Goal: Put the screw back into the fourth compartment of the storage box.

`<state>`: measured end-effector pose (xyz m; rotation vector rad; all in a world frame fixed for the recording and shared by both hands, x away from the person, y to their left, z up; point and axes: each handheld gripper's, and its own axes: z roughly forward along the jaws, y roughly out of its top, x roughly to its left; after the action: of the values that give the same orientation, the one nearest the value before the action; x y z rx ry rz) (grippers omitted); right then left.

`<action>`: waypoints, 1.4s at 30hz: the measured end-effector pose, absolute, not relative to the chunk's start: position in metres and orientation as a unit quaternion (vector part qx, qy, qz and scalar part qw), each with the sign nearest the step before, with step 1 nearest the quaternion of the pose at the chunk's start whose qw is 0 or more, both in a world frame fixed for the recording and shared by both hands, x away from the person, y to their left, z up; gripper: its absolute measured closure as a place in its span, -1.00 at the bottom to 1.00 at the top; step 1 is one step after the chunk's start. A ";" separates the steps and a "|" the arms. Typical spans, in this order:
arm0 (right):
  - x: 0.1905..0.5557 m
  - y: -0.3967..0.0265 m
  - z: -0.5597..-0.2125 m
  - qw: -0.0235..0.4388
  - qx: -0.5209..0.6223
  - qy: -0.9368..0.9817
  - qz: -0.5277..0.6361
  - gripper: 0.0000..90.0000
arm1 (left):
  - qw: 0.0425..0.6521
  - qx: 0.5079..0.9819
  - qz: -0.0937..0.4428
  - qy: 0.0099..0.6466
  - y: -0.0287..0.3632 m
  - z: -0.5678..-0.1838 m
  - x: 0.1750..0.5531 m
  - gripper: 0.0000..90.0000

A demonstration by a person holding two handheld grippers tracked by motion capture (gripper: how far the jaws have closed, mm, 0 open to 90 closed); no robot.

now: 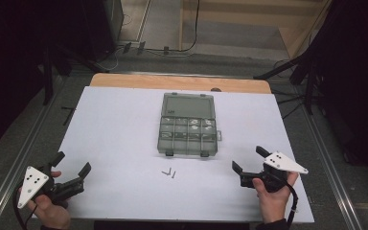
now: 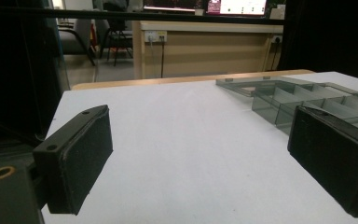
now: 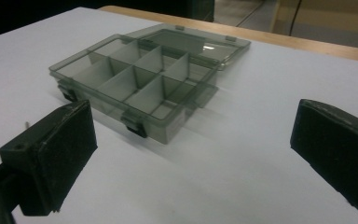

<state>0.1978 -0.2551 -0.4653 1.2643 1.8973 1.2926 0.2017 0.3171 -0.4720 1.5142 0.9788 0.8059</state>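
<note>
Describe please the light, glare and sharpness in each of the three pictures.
High view: the white table is evenly lit with dark surroundings, a little soft. Left gripper view: the close black tongs look blurred, and bright screens glare at the top. Right gripper view: a small glare sits on the lid of the compartment box, with soft shadows beneath.

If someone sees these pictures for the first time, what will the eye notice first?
First, the smoky transparent compartment box in the middle of the white table, its lid laid open towards the far edge. Next, the left gripper and right gripper, both open, at the near corners. A few small screws lie just in front of the box.
</note>
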 end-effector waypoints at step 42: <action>0.245 -0.127 -0.458 0.138 0.388 0.804 0.429 -0.59 | 0.555 0.639 0.333 0.416 0.319 -0.472 0.203 -0.86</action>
<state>0.2449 -0.1271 -0.4581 1.1214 2.3259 1.2414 0.2029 0.3192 -0.4717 1.5092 0.9835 0.7868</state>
